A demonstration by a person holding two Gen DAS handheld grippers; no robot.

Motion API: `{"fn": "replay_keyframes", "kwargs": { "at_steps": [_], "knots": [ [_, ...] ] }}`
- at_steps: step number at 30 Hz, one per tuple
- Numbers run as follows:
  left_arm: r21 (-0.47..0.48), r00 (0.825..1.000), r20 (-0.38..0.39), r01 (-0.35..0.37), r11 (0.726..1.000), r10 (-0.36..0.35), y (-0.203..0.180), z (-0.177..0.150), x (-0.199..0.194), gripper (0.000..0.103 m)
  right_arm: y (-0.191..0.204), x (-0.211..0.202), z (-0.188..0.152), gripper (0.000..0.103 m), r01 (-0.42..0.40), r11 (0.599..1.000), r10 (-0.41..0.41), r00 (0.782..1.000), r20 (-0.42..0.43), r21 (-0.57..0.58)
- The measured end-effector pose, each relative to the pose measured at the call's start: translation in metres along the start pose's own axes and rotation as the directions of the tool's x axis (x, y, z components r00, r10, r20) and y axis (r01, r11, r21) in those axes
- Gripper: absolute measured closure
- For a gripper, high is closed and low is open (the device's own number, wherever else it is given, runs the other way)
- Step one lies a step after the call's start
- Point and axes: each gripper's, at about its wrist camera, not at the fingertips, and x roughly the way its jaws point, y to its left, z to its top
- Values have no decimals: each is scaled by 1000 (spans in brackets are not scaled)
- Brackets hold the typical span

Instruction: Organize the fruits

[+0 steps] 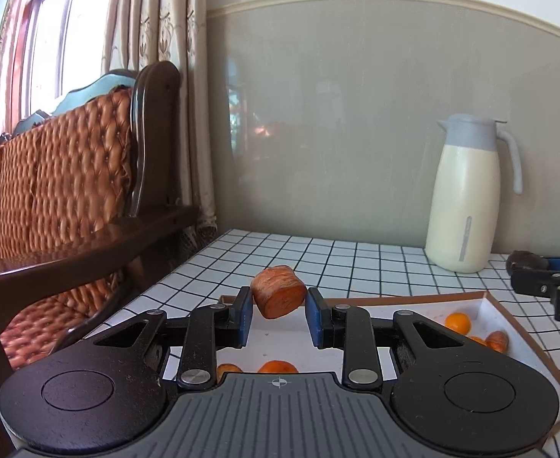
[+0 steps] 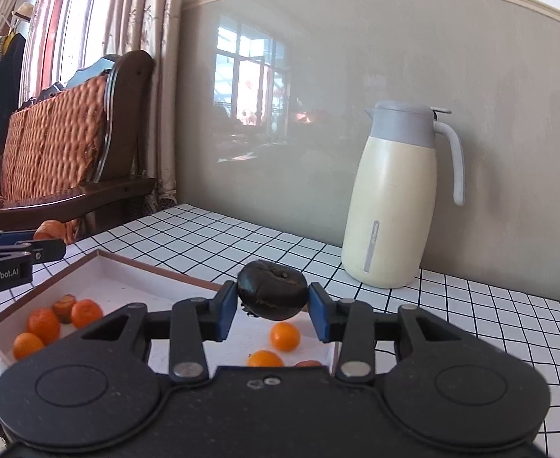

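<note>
My left gripper (image 1: 278, 307) is shut on an orange-brown persimmon-like fruit (image 1: 278, 296) and holds it above the far edge of a shallow white box (image 1: 486, 301) with a brown rim. My right gripper (image 2: 273, 303) is shut on a dark, almost black round fruit (image 2: 271, 290) and holds it over the same box (image 2: 100, 257). Several small oranges (image 2: 284, 336) lie in the box, some in its left corner (image 2: 43, 324), with a brownish fruit (image 2: 64, 307) among them. The left gripper also shows at the left edge of the right wrist view (image 2: 20, 252).
A cream thermos jug (image 1: 467, 194) with a grey lid stands on the checked tablecloth (image 1: 318, 255) against the grey wall. A wooden armchair (image 1: 89, 175) with a woven orange cushion stands left of the table. The right gripper's tip shows at the right edge (image 1: 547, 274).
</note>
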Motion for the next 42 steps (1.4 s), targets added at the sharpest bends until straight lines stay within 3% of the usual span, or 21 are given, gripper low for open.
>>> {"fn": "replay_keyframes", "kwargs": {
  "at_steps": [5,7,8,9,10,11,13,31,38,42],
  "knots": [
    [-17,999,-31,-17,1000,16,8,4,22,73,-2,18,2,71,-10,1000,10,1000,-23,-1],
    [-8,998,-69,13,1000,-14,9,3,32,72,-4,27,1,69,-34,999,34,999,-43,2],
    [-3,997,-79,22,1000,-22,8,0,34,72,-5,32,0,50,-25,1000,25,997,-66,-6],
    [-1,997,-77,9,1000,-9,7,-3,34,67,-6,33,-3,16,9,1000,-10,998,-65,-12],
    [-2,998,-65,-15,1000,15,7,-6,33,30,-7,31,-6,7,53,999,-53,998,-32,-8],
    [-2,999,-41,-25,1000,25,8,-8,29,1,-9,28,-7,6,67,998,-67,998,-15,-2],
    [-2,1000,-11,-26,1000,26,9,-8,24,0,-12,27,-6,6,53,999,-52,998,-28,11],
    [40,1000,-7,-14,999,15,-4,-12,5,0,-9,12,-4,6,36,999,-35,998,-54,18],
    [32,999,50,-11,999,9,-11,-1,-42,0,-7,-35,7,6,20,999,-20,1000,-8,26],
    [6,999,44,10,1000,-11,-11,-6,-77,0,-8,-79,3,6,13,1000,-13,1000,21,14]
  ]
}}
